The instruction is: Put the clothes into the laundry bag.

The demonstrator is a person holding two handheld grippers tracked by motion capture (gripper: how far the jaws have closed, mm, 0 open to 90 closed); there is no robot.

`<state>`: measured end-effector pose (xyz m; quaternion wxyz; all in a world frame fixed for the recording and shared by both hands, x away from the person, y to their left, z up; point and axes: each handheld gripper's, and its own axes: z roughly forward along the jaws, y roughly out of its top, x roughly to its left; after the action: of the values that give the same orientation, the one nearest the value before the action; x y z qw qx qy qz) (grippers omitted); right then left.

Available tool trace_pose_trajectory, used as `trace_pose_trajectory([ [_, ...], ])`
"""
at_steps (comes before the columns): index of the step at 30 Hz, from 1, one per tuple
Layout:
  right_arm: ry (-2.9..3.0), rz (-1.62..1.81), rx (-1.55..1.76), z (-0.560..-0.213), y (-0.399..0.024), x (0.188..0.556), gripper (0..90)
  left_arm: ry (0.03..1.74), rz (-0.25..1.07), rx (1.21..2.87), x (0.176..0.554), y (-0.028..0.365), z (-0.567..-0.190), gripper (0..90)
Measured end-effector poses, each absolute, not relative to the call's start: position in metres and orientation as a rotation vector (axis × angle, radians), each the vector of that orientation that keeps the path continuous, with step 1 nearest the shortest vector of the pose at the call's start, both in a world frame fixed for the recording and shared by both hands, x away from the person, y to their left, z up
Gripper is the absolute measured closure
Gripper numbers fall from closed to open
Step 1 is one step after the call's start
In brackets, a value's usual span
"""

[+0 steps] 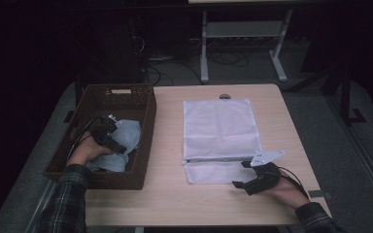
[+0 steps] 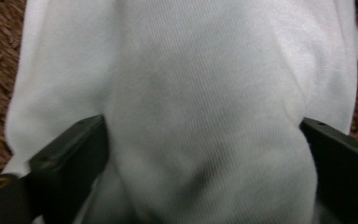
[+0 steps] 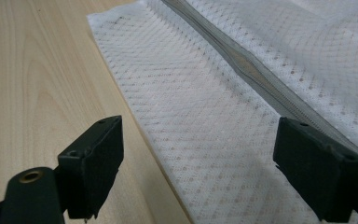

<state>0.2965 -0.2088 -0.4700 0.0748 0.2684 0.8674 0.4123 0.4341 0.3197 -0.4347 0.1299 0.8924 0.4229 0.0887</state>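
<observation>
One pale wooden table (image 1: 223, 194) stands in a dim, perhaps carpeted room.

— What am I wearing? A dark plaid flannel sleeve (image 1: 70, 194) on each arm.

— And the tools?

— My left hand-held gripper (image 1: 108, 136) is black, cable trailing. My right hand-held gripper (image 1: 245, 174) is black too, with a pale three-cornered plate (image 1: 267, 157) and brass screw eyelets.

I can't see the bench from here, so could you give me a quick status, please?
Left gripper open, astride white cloth in basket. Right gripper open, idle over mesh bag. Nothing in the way.
</observation>
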Motion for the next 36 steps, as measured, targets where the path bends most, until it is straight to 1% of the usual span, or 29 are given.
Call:
trace_pose_trajectory([
  [4, 2.603, 1.237, 0.808, -0.470, -0.209, 0.296, 15.6, 1.244, 0.258, 2.596, 0.434, 0.321, -0.431, 20.7],
  [6, 2.603, 1.235, 0.808, -0.470, -0.209, 0.296, 15.7, 1.256, 0.254, 2.594, 0.434, 0.323, -0.428, 31.5],
  [10, 2.602, 1.234, 0.808, -0.470, -0.209, 0.296, 15.7, 1.278, 0.275, 2.600, 0.433, 0.323, -0.425, 49.3],
  [14, 2.602, 1.234, 0.808, -0.470, -0.210, 0.296, 15.8, 1.295, 0.296, 2.599, 0.432, 0.323, -0.422, 61.7],
  [19, 2.604, 1.233, 0.813, -0.470, -0.210, 0.296, 15.8, 1.323, 0.290, 2.555, 0.432, 0.327, -0.418, 66.6],
  [27, 2.602, 1.233, 0.812, -0.470, -0.210, 0.297, 15.8, 1.339, 0.273, 2.470, 0.427, 0.336, -0.405, 67.1],
  [36, 2.600, 1.230, 0.818, -0.470, -0.210, 0.297, 15.8, 1.331, 0.296, 2.440, 0.417, 0.338, -0.390, 67.1],
])
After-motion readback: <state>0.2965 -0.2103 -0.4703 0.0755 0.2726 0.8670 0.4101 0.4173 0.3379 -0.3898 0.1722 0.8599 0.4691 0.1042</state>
